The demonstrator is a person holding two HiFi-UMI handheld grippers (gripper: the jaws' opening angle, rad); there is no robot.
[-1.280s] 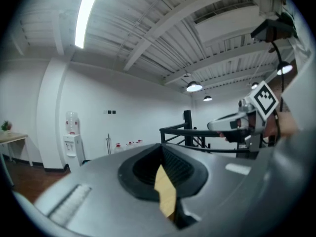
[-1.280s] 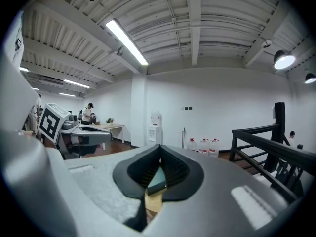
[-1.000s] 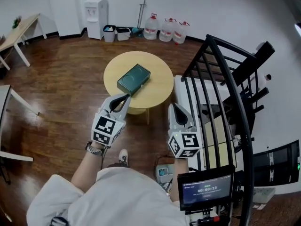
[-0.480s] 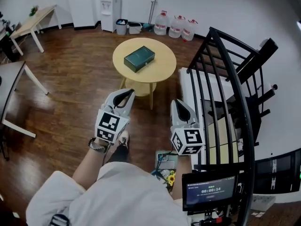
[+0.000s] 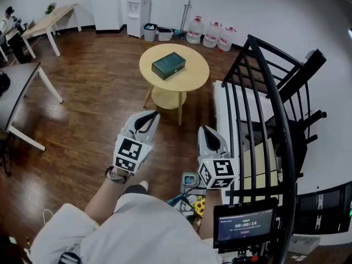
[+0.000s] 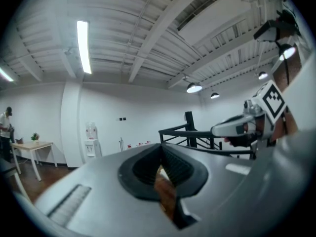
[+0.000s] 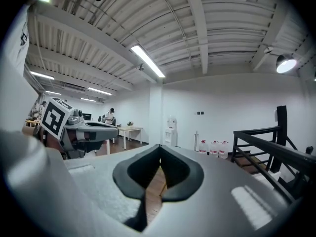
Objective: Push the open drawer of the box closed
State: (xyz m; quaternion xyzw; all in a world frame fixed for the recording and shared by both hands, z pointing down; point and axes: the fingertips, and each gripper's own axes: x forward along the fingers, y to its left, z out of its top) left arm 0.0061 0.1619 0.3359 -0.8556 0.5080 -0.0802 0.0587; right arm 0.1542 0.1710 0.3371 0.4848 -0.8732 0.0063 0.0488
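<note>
A dark green box (image 5: pixel 168 65) lies on the round yellow table (image 5: pixel 192 79) far ahead in the head view; no drawer shows sticking out of it from here. My left gripper (image 5: pixel 149 115) hangs over the wooden floor well short of the table, jaws shut and empty. My right gripper (image 5: pixel 206 128) is beside it to the right, also shut with nothing held. In the left gripper view the left gripper (image 6: pixel 159 158) points up at the ceiling, with the right gripper (image 6: pixel 238 127) at its right. In the right gripper view the closed jaws of the right gripper (image 7: pixel 160 162) point level across the room.
A black stair railing (image 5: pixel 268 98) and a white unit (image 5: pixel 224 106) stand at my right. Water bottles (image 5: pixel 212 34), a dispenser (image 5: pixel 137 3) and bins (image 5: pixel 149 32) line the far wall. Desks (image 5: pixel 22 84) stand at the left. A small device (image 5: pixel 190 180) lies by my feet.
A second ago my left gripper's tip was at the box's near edge. Since then I have backed away; the table and box now sit farther off, and both grippers stay shut.
</note>
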